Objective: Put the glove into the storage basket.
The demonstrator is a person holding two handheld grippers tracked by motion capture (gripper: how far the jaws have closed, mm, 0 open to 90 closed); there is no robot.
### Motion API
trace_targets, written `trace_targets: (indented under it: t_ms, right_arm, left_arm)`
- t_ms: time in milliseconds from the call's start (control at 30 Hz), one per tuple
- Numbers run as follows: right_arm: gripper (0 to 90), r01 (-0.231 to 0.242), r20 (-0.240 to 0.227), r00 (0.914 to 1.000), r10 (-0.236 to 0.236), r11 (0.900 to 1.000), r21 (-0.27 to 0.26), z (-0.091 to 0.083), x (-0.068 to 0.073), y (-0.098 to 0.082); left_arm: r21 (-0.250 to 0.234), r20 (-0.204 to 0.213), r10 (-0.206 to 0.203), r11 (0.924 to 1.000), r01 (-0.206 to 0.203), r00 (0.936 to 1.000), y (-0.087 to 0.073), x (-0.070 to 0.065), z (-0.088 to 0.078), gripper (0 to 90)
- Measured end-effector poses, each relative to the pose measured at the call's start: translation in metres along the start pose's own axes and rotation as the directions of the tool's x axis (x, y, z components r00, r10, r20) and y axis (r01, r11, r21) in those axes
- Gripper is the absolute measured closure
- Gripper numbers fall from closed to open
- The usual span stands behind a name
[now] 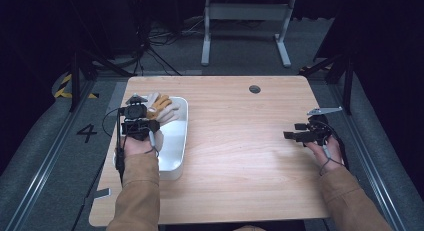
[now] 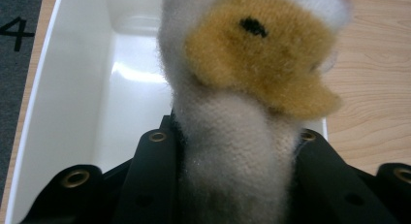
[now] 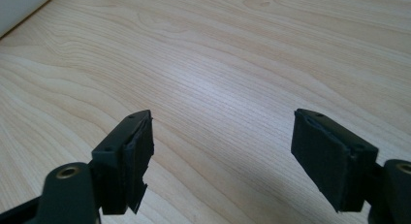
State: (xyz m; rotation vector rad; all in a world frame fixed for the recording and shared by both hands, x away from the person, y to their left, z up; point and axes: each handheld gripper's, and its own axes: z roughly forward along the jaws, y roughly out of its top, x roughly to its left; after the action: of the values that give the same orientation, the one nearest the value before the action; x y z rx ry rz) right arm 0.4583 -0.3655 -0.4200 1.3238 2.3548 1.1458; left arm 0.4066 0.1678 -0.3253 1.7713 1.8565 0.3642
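Observation:
A white and tan plush toy hangs over the far end of a white plastic bin at the table's left. My left gripper is shut on it. In the left gripper view the two black jaws squeeze the toy's pale body, its tan part with a black spot is above them, and the bin's inside lies beneath. My right gripper is held over bare wood at the table's right; its jaws stand wide apart with nothing between them.
The light wooden table has a round cable hole near its far edge. A corner of the white bin shows far off in the right gripper view. A desk frame and cables stand on the floor behind the table.

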Motion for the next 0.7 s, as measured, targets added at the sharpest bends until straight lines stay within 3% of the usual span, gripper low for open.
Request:
trace_targets:
  t_ms: [500,700]
  right_arm:
    - [23.2,0.004,-0.007,1.0,-0.004,1.0,0.001,0.001,-0.001,-0.001]
    - [23.2,0.006,-0.009,0.9999,-0.006,1.0,0.002,0.002,-0.001,-0.001]
  left_arm:
    - [0.013,-0.015,-0.036,0.9993,0.036,0.9992,-0.001,0.005,0.013,68.8]
    - [0.018,-0.004,-0.092,0.9955,0.093,0.9957,-0.007,0.013,0.023,68.7]
